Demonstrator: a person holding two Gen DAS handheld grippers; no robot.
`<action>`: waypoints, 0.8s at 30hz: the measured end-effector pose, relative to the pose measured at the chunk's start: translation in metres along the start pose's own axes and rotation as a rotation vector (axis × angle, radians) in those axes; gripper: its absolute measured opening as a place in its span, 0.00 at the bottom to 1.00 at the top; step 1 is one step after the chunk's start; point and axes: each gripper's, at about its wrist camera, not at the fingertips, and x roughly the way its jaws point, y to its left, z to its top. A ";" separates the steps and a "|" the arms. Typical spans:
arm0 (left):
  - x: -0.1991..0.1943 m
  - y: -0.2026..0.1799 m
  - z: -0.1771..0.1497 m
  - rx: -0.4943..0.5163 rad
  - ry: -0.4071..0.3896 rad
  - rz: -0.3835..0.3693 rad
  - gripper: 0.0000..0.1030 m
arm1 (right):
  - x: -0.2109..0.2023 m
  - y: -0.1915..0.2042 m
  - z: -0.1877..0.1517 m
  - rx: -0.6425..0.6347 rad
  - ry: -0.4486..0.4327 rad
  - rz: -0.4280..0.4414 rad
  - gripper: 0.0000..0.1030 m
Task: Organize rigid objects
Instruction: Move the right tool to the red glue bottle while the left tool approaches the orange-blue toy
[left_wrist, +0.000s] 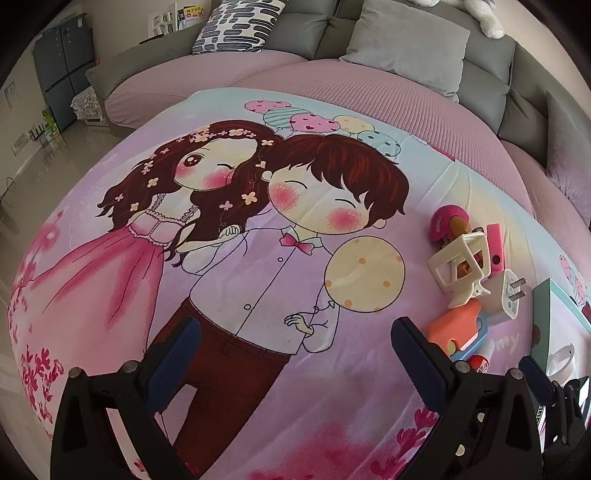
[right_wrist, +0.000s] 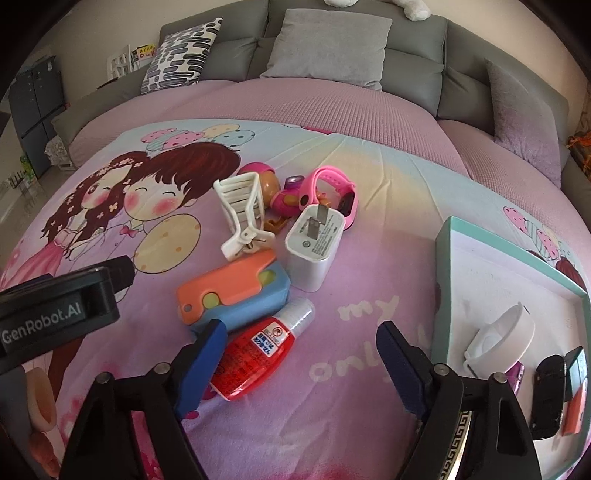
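**Right jaws poised over the red bottle**

Now the right hand-held gripper stands wide apart and empty, its left pad just beside the red bottle, which lies flat on the blanket. The left hand-held gripper is also wide open with nothing in it, hovering over bare blanket beside the pile.

Beyond the bottle lie an orange-and-blue case, a white charger, a white hair clip and a pink watch, packed close together. To the right sits the teal tray, already holding a white band and a few dark items.

The bottle looks round and smooth, so an off-centre squeeze could roll it away. The soft blanket may bunch under the pads, and the left pad could nudge the case.
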 end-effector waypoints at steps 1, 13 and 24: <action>0.001 -0.001 0.000 0.002 0.003 -0.003 0.99 | 0.001 0.001 -0.001 -0.004 0.002 -0.002 0.82; 0.002 -0.014 -0.001 0.049 0.006 -0.029 0.99 | -0.001 -0.022 -0.001 0.089 0.011 0.021 0.55; 0.003 -0.033 -0.002 0.089 0.017 -0.120 0.99 | 0.000 -0.041 -0.004 0.171 0.036 0.082 0.34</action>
